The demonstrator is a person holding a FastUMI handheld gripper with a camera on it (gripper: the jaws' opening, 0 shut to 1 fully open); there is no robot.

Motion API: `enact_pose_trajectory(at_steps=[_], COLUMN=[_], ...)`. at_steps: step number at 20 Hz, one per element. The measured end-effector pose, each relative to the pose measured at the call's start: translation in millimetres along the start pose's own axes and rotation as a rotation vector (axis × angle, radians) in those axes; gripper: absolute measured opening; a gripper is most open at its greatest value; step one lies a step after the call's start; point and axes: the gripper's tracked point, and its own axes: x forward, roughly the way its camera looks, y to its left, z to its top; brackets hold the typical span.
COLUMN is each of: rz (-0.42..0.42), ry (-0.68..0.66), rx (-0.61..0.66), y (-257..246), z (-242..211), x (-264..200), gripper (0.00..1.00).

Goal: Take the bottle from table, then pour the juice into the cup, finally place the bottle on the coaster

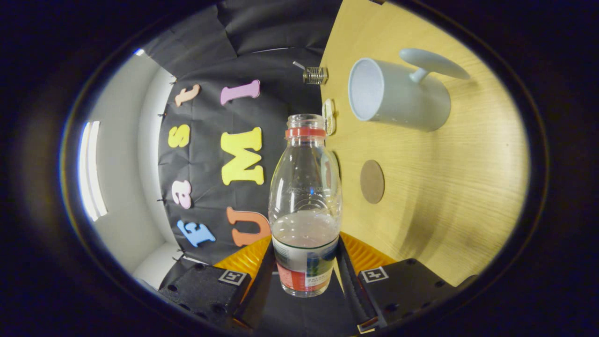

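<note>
One wooden surface [435, 210] is carrying one cup [398, 93] and one round coaster [372, 181], well apart from each other, with a small metal clip [315, 75] sitting at the surface's edge beyond them. One bottle [305, 206], uncapped and partly filled with juice, is being grasped low on its body by the hand-held gripper [305, 267], both fingers pressing on it. Its long axis is running straight ahead between the fingers, its mouth pointing away from them, with nothing standing between it and the cup's open mouth.
</note>
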Motion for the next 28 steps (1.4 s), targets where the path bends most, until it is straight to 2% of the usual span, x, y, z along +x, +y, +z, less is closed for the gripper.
enact_pose_trajectory(at_steps=[11, 28], rz=[0.007, 0.026], ry=[-0.02, -0.031], rx=[0.113, 0.208], y=[14.0, 29.2], z=[9.7, 10.0], x=[5.9, 12.2], gripper=[0.73, 0.73])
